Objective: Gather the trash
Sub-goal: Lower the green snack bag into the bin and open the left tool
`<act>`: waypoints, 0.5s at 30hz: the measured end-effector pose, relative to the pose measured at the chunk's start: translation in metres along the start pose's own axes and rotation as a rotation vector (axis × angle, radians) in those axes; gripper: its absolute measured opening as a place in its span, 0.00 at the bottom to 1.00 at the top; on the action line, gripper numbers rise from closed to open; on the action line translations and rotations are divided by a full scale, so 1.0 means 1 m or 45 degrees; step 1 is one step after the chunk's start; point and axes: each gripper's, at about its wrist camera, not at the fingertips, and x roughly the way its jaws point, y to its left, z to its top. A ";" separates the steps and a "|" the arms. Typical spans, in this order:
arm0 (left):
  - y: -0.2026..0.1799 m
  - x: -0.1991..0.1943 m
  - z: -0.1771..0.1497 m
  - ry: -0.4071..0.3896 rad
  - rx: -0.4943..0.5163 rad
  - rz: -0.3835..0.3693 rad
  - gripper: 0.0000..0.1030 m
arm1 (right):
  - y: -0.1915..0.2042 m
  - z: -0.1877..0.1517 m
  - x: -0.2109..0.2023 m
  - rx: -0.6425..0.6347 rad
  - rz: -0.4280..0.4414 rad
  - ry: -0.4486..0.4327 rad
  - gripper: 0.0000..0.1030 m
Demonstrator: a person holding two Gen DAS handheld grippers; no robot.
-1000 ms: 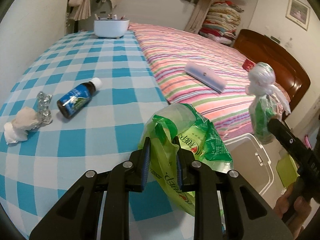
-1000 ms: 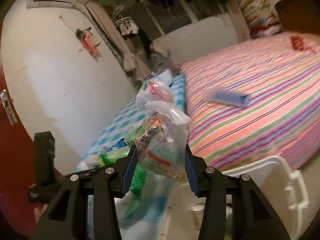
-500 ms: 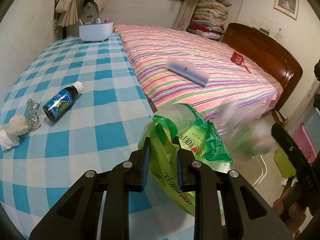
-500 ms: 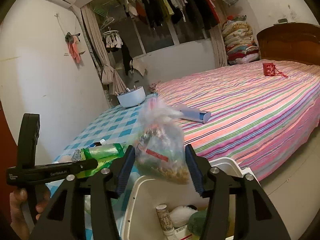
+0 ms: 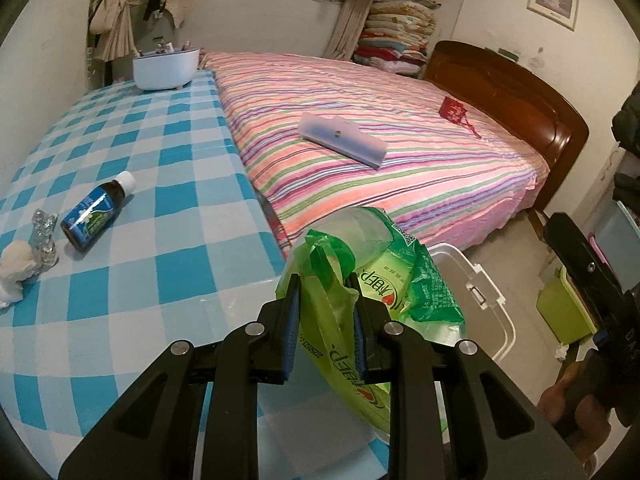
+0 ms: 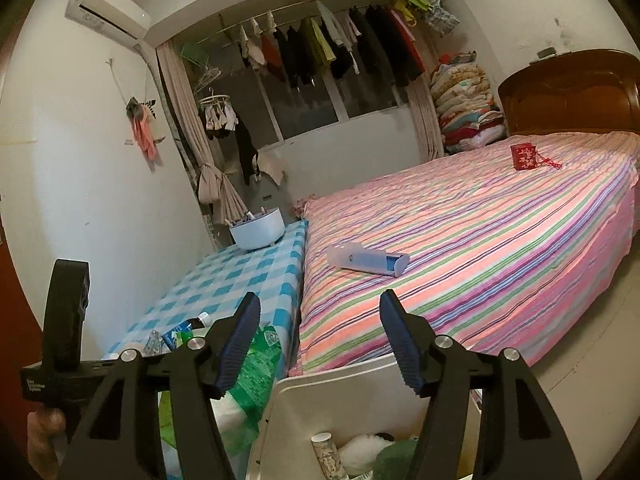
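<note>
Bottle [image 5: 98, 210] on table [image 5: 172, 184] (foil [image 5: 43, 232] beside); bed [image 5: 380, 152] right; bin [image 5: 486, 300] before bed.

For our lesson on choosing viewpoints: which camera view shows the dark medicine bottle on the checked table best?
The left wrist view: the bottle lies fully visible on its side, label and white cap clear. The right wrist view shows only its cap end, beside the left gripper.

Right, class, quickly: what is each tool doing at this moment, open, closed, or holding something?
Left tool: closed on the green plastic bag.
Right tool: open, holding nothing, above the white bin.
</note>
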 end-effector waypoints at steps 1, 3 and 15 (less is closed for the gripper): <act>-0.003 0.001 0.000 0.001 0.006 -0.005 0.21 | -0.001 0.000 -0.001 0.002 -0.001 -0.008 0.59; -0.008 0.002 0.000 0.002 0.015 -0.018 0.21 | -0.002 0.001 -0.002 0.006 -0.007 -0.017 0.59; -0.028 0.003 0.000 -0.018 0.064 -0.049 0.46 | -0.006 0.002 -0.004 0.031 -0.009 -0.022 0.59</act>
